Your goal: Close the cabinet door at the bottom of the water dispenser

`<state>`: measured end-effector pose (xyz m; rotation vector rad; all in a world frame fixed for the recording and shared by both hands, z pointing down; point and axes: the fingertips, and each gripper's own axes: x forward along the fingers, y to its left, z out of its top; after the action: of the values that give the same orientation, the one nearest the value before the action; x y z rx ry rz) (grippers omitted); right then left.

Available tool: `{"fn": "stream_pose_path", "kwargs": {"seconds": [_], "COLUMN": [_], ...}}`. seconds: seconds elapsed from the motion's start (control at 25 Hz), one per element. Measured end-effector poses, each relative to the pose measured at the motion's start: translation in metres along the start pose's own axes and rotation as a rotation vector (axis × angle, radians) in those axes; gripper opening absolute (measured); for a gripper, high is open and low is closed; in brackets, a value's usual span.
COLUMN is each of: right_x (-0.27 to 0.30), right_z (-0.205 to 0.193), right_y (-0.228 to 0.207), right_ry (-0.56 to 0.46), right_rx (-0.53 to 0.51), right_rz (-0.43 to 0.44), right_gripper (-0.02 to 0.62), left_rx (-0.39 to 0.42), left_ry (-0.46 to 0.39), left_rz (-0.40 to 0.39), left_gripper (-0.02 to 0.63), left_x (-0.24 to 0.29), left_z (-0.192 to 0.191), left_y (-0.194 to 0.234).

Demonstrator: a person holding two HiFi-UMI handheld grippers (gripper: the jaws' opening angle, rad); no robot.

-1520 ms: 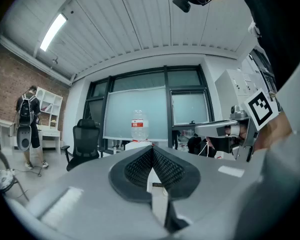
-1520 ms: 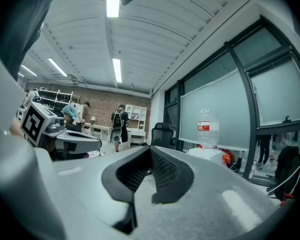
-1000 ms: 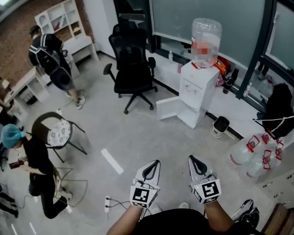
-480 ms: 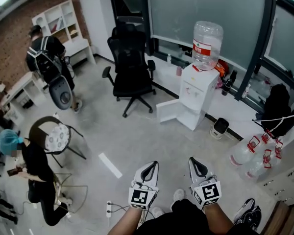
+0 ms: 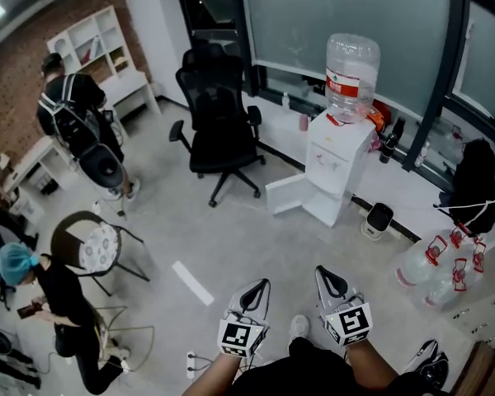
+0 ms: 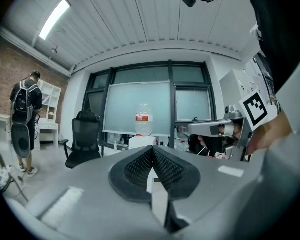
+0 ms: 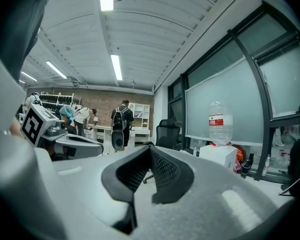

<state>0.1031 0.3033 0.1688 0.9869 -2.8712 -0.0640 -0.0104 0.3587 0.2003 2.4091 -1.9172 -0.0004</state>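
The white water dispenser [image 5: 340,165] with its clear bottle [image 5: 352,64] stands by the window wall, several steps ahead. Its bottom cabinet door [image 5: 290,195] hangs open, swung out to the left over the floor. My left gripper [image 5: 258,288] and right gripper [image 5: 329,278] are held side by side at the bottom of the head view, both pointing level toward the dispenser and far from it. Both are shut with nothing in them. The left gripper view shows the pads [image 6: 152,156] pressed together below the bottle [image 6: 143,121]. In the right gripper view the dispenser [image 7: 218,156] stands right of the shut pads [image 7: 151,156].
A black office chair [image 5: 221,114] stands left of the dispenser. Several water jugs [image 5: 433,262] sit on the floor at the right, a small white bin [image 5: 378,221] near the wall. People, a folding chair [image 5: 95,239] and cables [image 5: 194,360] occupy the left side.
Both grippers have moved forward with the person toward the dispenser, still shut. The person with the backpack has shifted a little at the left.
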Motion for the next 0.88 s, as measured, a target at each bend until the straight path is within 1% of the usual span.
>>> {"fn": "stream_pose_path", "kwargs": {"seconds": [0.12,0.32,0.52,0.72,0.88], "right_x": [0.026,0.067,0.096,0.121,0.14], "right_z": [0.005,0.013,0.015,0.016,0.017], "right_y": [-0.021,-0.058,-0.09,-0.115,-0.122], "right_ry": [-0.009,-0.015,-0.028,-0.043,-0.044], "right_rx": [-0.001,-0.002,-0.009,-0.003,-0.003], "right_rz": [0.007,0.029,0.055,0.061,0.082], "right_gripper": [0.003,0.003,0.003,0.003,0.002], "left_rx": [-0.008,0.024,0.045,0.053,0.054], "left_ry": [0.0,-0.003,0.0,0.006,0.055], "left_rz": [0.037,0.063,0.062,0.045,0.034], "left_gripper": [0.02,0.02,0.02,0.02,0.02], "left_x": [0.024,0.071,0.111,0.14,0.158], "left_z": [0.001,0.012,0.017,0.02,0.016], "left_y": [0.023,0.055,0.061,0.063,0.075]}}
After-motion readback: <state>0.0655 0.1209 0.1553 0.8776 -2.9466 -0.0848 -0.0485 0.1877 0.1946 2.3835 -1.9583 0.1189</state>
